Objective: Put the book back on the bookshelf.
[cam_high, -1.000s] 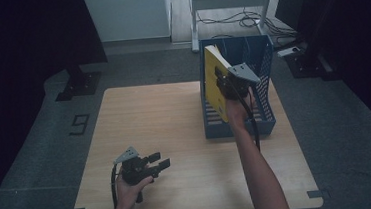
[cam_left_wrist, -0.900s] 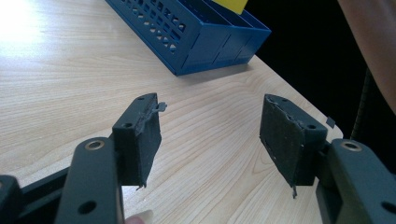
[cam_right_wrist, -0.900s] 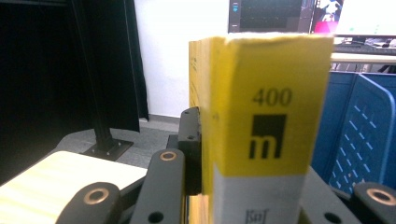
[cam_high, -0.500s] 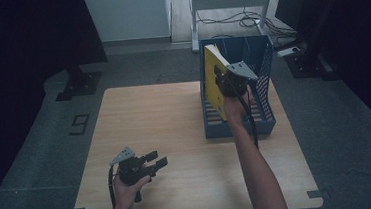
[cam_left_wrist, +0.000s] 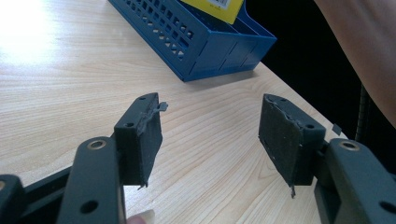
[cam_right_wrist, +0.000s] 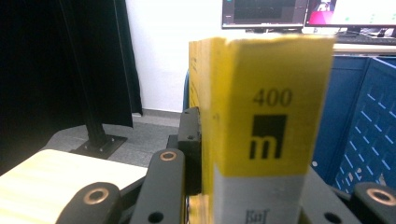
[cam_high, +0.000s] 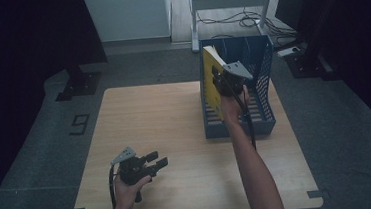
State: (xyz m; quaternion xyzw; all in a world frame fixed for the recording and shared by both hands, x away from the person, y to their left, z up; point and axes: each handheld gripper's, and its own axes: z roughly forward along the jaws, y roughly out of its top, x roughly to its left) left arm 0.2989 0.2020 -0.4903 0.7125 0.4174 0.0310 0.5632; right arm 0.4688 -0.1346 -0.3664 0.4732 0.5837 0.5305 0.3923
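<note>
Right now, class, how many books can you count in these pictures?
1. The yellow book stands at the left side of the blue basket, clamped in the right gripper. Others could lie hidden behind the basket walls.

You are working at a pale wood-grain counter (cam_high: 174,120) standing on a grey floor (cam_high: 41,146). A white wall panel (cam_high: 126,14) is facing you beyond it, with dark curtains (cam_high: 27,36) hanging to its left and a black stand base (cam_high: 76,85) resting beneath them. A metal frame (cam_high: 230,0) with loose cables (cam_high: 222,19) is sitting behind. Monitors (cam_right_wrist: 308,11) are glowing in the right gripper view. Light is glaring off the counter's far side.
</note>
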